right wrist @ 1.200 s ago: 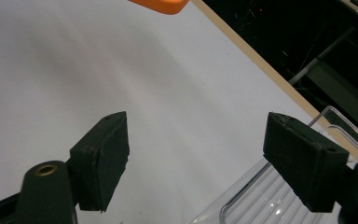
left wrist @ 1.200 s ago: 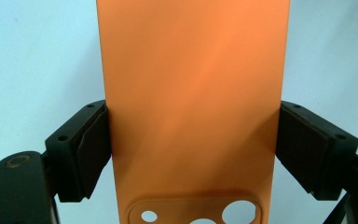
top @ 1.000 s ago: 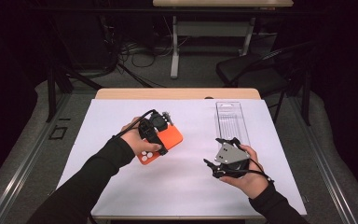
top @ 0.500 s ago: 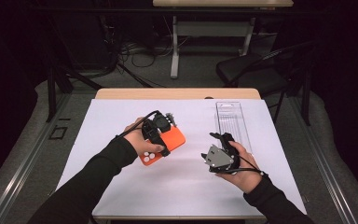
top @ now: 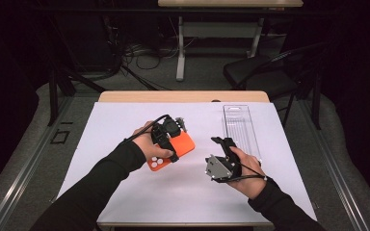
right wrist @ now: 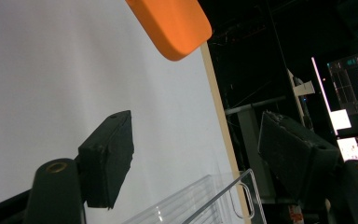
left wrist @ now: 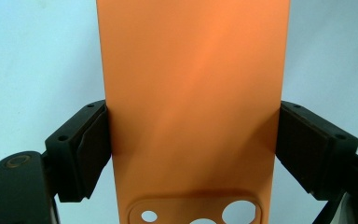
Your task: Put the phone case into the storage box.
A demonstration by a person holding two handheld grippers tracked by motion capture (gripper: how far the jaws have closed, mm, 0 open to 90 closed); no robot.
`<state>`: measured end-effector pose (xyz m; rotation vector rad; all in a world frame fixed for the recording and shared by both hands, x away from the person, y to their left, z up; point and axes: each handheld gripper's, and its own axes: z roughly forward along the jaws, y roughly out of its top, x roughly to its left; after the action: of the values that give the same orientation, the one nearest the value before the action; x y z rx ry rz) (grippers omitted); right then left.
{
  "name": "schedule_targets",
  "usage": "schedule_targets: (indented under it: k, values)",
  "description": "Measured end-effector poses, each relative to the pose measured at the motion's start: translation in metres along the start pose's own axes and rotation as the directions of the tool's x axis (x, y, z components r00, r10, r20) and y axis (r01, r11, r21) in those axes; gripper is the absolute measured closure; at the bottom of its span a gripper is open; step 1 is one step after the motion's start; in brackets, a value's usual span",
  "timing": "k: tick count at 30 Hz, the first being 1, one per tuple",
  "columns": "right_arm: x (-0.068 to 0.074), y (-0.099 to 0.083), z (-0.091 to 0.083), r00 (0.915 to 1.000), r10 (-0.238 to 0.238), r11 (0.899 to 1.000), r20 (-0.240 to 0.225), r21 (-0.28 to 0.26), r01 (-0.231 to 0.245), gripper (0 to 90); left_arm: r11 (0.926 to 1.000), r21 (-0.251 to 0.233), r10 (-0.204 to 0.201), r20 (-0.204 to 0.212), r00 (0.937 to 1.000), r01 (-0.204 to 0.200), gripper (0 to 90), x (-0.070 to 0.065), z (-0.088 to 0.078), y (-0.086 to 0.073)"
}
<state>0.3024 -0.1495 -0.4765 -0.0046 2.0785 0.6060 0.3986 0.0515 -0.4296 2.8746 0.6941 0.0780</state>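
Observation:
An orange phone case (top: pixel 187 143) with camera holes is held a little above the white table cover, left of centre. My left gripper (top: pixel 172 142) is shut on it. In the left gripper view both pads (left wrist: pixel 87 144) press the long edges of the phone case (left wrist: pixel 191 84), and the camera cutout is nearest the camera. My right gripper (top: pixel 223 146) stands open right of centre with nothing between its jaws. Its own view shows the right gripper (right wrist: pixel 198 149) with the rounded end of the phone case (right wrist: pixel 172 23) farther off. A clear plastic package (top: pixel 241 126) lies just beyond it, and its edge (right wrist: pixel 205 198) shows low between the jaws.
A white sheet (top: pixel 125 120) covers the table, with a wooden edge (top: pixel 183 96) at the far side. Beyond it stand a black chair (top: pixel 265 72) and a desk leg (top: pixel 179 48) among floor cables. Lit monitors (right wrist: pixel 349 93) glow in the dark room.
My right gripper has shifted slightly left toward the centre and turned so its jaws point away from the person. The left gripper and the phone case have kept still.

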Motion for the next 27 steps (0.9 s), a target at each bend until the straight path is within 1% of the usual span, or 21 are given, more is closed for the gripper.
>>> schedule_targets:
  k: [1,3,5,6,7,8,13,15,16,17,19,20,21,23,24,25,27]
  values:
    - [0.001,0.001,0.000,1.0000,-0.006,1.000,0.003,0.002,0.006,26.3,1.0000,-0.003,-0.005,0.001,1.0000,0.005,16.1,-0.001,0.001,0.001]
    - [0.002,0.002,0.001,0.9998,-0.020,1.000,0.004,-0.002,0.020,26.8,1.0000,0.003,0.002,0.002,1.0000,-0.002,16.1,-0.002,0.002,0.002]
    - [0.002,0.003,0.002,0.9995,-0.033,0.999,-0.005,0.001,0.033,28.9,1.0000,0.003,0.003,0.008,1.0000,-0.004,16.1,-0.003,0.004,0.004]
    - [0.003,0.003,0.002,0.9997,-0.026,1.000,-0.005,0.001,0.026,29.1,0.9999,0.011,0.011,0.007,0.9999,-0.012,16.1,-0.003,0.004,0.005]
    - [0.003,0.003,0.002,0.9991,-0.043,0.999,0.001,-0.001,0.043,30.0,0.9999,0.010,0.009,0.009,0.9999,-0.009,16.1,-0.004,0.005,0.006]
    - [0.004,0.004,0.002,0.9987,-0.050,0.999,0.001,-0.001,0.050,30.4,0.9999,0.008,0.010,0.010,0.9999,-0.010,16.1,-0.004,0.005,0.006]
    - [0.006,0.005,0.003,0.9978,-0.066,0.998,0.002,0.013,0.066,33.0,0.9996,0.013,0.024,0.016,0.9996,-0.024,16.1,-0.008,0.008,0.011]
    - [0.008,0.004,0.003,0.9982,-0.060,0.998,0.005,0.019,0.060,34.8,0.9995,0.014,0.028,0.016,0.9995,-0.028,16.1,-0.009,0.008,0.012]
    - [0.008,0.004,0.003,0.9978,-0.067,0.998,0.005,0.020,0.067,35.4,0.9994,0.013,0.031,0.017,0.9994,-0.031,16.1,-0.010,0.008,0.013]
    - [0.007,0.005,0.003,0.9957,-0.092,0.996,0.011,0.019,0.092,35.4,0.9994,0.011,0.031,0.016,0.9994,-0.032,16.1,-0.010,0.008,0.013]
    - [0.008,0.005,0.004,0.9942,-0.107,0.994,0.013,0.020,0.106,36.4,0.9995,0.010,0.030,0.017,0.9994,-0.030,16.1,-0.011,0.007,0.014]
    - [0.010,0.004,0.004,0.9950,-0.099,0.995,0.015,0.027,0.099,36.8,0.9995,0.010,0.031,0.017,0.9994,-0.031,16.1,-0.011,0.007,0.014]
    - [0.010,0.004,0.005,0.9944,-0.105,0.994,0.012,0.025,0.105,37.1,0.9995,0.010,0.031,0.016,0.9994,-0.031,16.1,-0.011,0.007,0.014]
    - [0.010,0.004,0.005,0.9948,-0.102,0.994,0.008,0.028,0.102,37.9,0.9994,0.011,0.032,0.017,0.9993,-0.032,16.1,-0.011,0.007,0.014]
    - [0.011,0.003,0.006,0.9945,-0.104,0.994,0.013,0.027,0.104,38.4,0.9994,0.012,0.033,0.016,0.9993,-0.033,16.1,-0.011,0.007,0.014]
    - [0.010,0.004,0.006,0.9921,-0.125,0.992,0.011,0.025,0.125,38.8,0.9994,0.010,0.031,0.017,0.9994,-0.032,16.1,-0.012,0.007,0.014]
    - [0.010,0.003,0.006,0.9918,-0.128,0.992,0.006,0.025,0.127,40.0,0.9994,0.011,0.032,0.015,0.9994,-0.032,16.1,-0.012,0.007,0.014]
